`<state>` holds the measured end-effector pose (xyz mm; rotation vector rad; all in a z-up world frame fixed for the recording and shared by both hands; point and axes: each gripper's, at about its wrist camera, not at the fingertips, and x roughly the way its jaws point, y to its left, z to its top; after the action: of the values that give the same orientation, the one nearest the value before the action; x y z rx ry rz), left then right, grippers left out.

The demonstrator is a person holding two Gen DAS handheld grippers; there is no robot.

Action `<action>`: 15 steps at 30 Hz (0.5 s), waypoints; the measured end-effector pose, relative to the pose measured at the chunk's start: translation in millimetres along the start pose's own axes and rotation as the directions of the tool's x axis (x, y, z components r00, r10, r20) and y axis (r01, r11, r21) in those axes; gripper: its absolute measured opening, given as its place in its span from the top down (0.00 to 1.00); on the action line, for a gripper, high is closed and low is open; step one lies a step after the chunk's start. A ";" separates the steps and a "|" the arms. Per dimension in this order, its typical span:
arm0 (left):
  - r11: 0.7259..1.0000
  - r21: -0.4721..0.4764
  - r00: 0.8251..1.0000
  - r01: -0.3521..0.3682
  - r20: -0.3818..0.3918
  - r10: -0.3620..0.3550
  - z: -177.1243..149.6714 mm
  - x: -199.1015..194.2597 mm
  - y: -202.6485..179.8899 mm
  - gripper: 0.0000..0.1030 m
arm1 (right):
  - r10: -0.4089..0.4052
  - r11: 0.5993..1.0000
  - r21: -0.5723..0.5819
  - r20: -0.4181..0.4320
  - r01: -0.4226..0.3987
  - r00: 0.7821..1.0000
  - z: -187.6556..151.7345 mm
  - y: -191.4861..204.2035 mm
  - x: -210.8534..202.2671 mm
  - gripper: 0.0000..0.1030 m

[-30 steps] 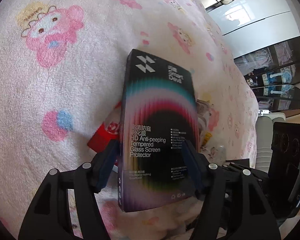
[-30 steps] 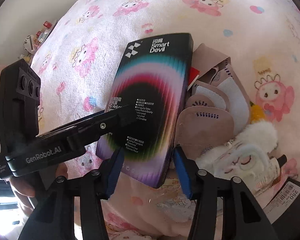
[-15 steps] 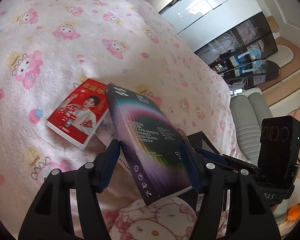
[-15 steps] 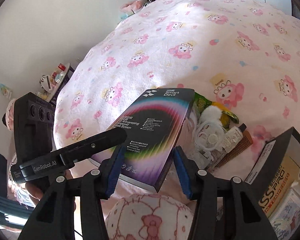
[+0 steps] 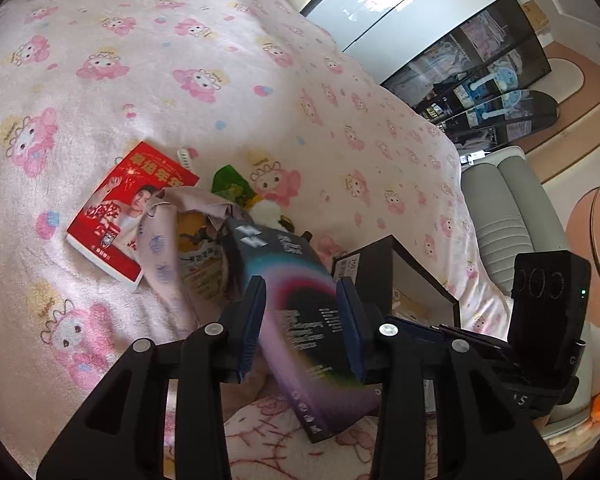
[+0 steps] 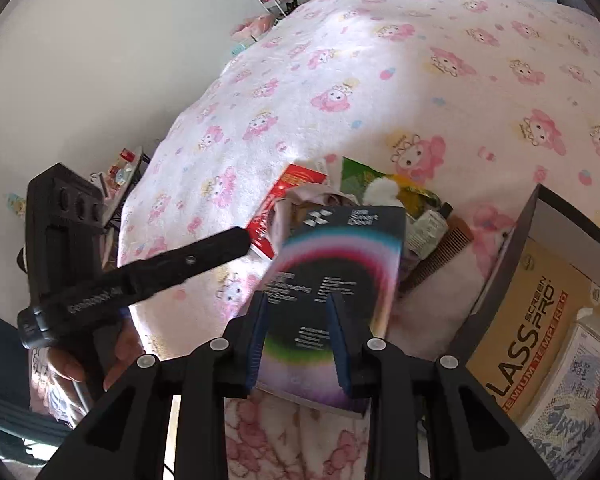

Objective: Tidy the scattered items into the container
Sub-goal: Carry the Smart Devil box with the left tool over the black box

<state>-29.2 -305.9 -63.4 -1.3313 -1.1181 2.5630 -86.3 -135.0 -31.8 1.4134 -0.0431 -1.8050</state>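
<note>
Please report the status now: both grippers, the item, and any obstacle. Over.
Left gripper shut on screen protector box. Right gripper straddles box, grip uncertain. Black container open at right, partly filled. No obstacle seen between.

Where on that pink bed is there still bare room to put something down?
Bare blanket lies beyond the red booklet and green packet. It is crowded from that booklet across the pile to the comb beside the black box.
</note>
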 end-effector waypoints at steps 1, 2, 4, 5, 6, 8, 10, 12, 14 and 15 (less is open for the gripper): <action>1.000 -0.016 1.000 -0.002 -0.012 0.001 -1.6 1.7 6.5 0.60 | -0.002 1.000 0.021 -0.015 0.002 1.000 -1.2 -6.8 3.9 0.74; 0.999 -0.032 1.000 -0.003 -0.025 0.002 -2.9 4.6 12.4 0.59 | -0.007 0.999 0.037 -0.028 0.008 1.000 -1.9 -12.1 8.2 0.73; 0.999 -0.049 0.999 0.002 -0.052 -0.005 -4.8 11.9 20.8 0.57 | -0.021 0.998 0.060 -0.030 0.022 0.999 -4.4 -21.1 12.5 0.70; 0.999 -0.050 0.998 0.005 -0.063 -0.008 -5.7 15.7 22.7 0.56 | -0.020 0.997 0.071 -0.026 0.022 0.999 -4.9 -24.4 14.1 0.64; 0.999 -0.048 0.997 0.010 -0.072 -0.013 -6.2 18.6 23.3 0.56 | -0.020 0.996 0.088 -0.029 0.022 0.999 -4.8 -28.1 15.9 0.57; 0.998 -0.051 0.996 0.044 -0.080 -0.048 -6.8 22.4 23.0 0.51 | -0.025 0.993 0.116 -0.036 0.029 0.999 -4.3 -34.7 18.9 0.51; 0.995 -0.063 0.992 0.082 -0.088 -0.088 -4.8 27.4 22.9 0.43 | -0.034 0.990 0.132 -0.044 0.039 0.998 -2.9 -39.9 21.7 0.46; 0.996 -0.050 0.991 0.076 -0.104 -0.081 -1.6 37.0 22.1 0.43 | -0.037 0.989 0.140 -0.052 0.044 0.998 -1.5 -43.8 25.1 0.41; 0.998 -0.034 0.989 0.061 -0.135 -0.065 1.8 49.6 22.3 0.43 | -0.050 0.987 0.149 -0.076 0.061 0.996 -0.4 -48.3 32.3 0.41; 0.997 -0.032 0.985 0.069 -0.155 -0.074 3.7 56.1 22.6 0.43 | -0.055 0.987 0.149 -0.083 0.067 0.995 -0.5 -50.0 35.7 0.41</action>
<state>-61.0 -305.3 -114.9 -1.4413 -1.1527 2.3556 -115.5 -123.6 -84.6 1.6080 -0.0987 -1.8258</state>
